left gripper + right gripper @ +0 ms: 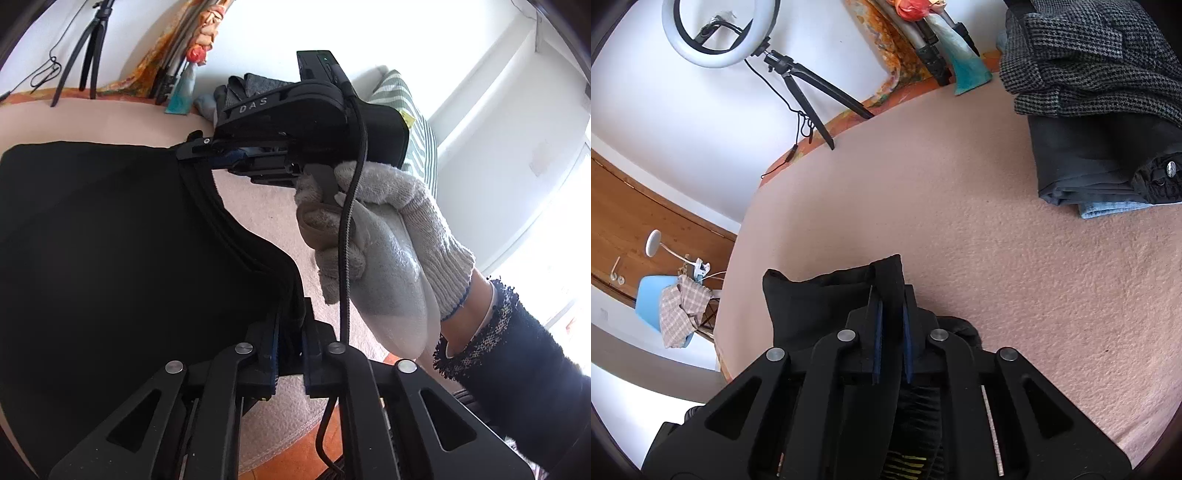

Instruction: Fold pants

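Nearest in the left wrist view, the left gripper (288,332) has its fingers (267,354) pinched on the edge of the black pants (110,240), which spread left over the pink blanket (258,206). Farther along that edge, the right gripper (207,147), held by a gloved hand (373,236), clamps the same hem. In the right wrist view its fingers (877,332) are pressed on a fold of the pants (820,291), with a stack of folded clothes (1100,122) far right.

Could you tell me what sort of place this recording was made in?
Most likely a room in a home, set up for filming: black pants lie on a pink blanket beside a pile of folded clothes, with a ring light and a striped cushion nearby.
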